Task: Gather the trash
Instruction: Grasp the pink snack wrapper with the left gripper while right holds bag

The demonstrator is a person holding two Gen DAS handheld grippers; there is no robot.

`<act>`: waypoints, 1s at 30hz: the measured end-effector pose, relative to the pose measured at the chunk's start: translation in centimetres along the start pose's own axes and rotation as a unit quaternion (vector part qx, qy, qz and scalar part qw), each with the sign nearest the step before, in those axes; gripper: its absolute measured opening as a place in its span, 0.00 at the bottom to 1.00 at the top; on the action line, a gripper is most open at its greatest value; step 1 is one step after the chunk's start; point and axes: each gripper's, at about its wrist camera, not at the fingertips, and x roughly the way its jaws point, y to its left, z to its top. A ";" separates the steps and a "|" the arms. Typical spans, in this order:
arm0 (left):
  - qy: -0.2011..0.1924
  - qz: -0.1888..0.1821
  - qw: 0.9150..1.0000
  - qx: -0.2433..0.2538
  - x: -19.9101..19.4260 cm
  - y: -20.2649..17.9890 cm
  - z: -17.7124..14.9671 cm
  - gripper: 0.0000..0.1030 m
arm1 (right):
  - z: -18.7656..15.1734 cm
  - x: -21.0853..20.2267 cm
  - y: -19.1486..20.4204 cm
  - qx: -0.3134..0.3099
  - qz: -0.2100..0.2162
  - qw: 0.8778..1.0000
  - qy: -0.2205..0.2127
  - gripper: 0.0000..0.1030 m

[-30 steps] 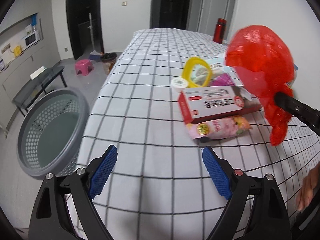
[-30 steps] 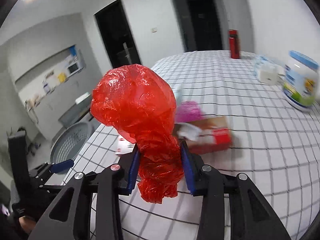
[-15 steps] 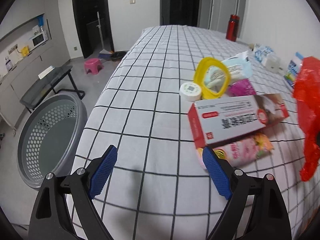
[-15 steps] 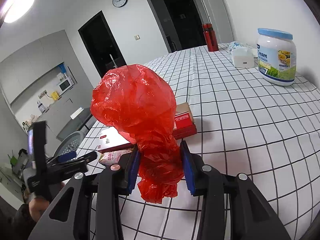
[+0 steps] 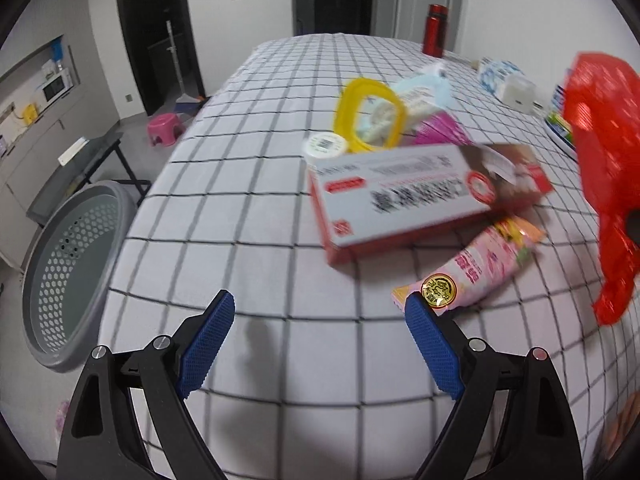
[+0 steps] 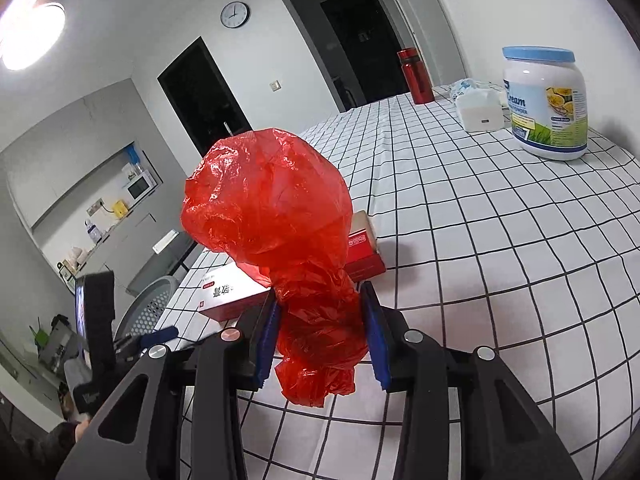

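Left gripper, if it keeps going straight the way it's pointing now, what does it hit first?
Probably the bare checked tablecloth. The left gripper stands open and tilted down at it, nothing between its pads. The pink snack packet lies just off its right finger; depth is uncertain.

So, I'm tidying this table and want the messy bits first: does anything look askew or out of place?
Yes. The red-and-white carton lies tilted, propped on the pink snack packet, with a yellow ring and wrappers heaped behind it. The right gripper is shut on a crumpled red plastic bag, lifted off the table.
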 end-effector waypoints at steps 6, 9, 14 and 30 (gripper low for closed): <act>0.006 -0.027 0.999 0.020 -0.8 -2.4 -0.8 0.83 | 0.0 -0.6 -1.0 0.016 0.005 1.000 -0.006 0.37; 0.001 -0.034 0.999 0.027 -1.4 -3.2 -0.9 0.83 | 0.0 -1.1 -1.4 0.020 0.005 1.000 -0.014 0.37; -0.017 -0.043 0.998 0.046 -2.5 -4.4 -0.9 0.83 | 0.0 -1.9 -2.3 0.030 0.003 0.999 -0.023 0.37; 0.001 -0.070 0.990 0.119 0.9 -10.9 0.9 0.81 | -0.3 -3.1 -4.7 0.062 0.011 0.997 -0.034 0.37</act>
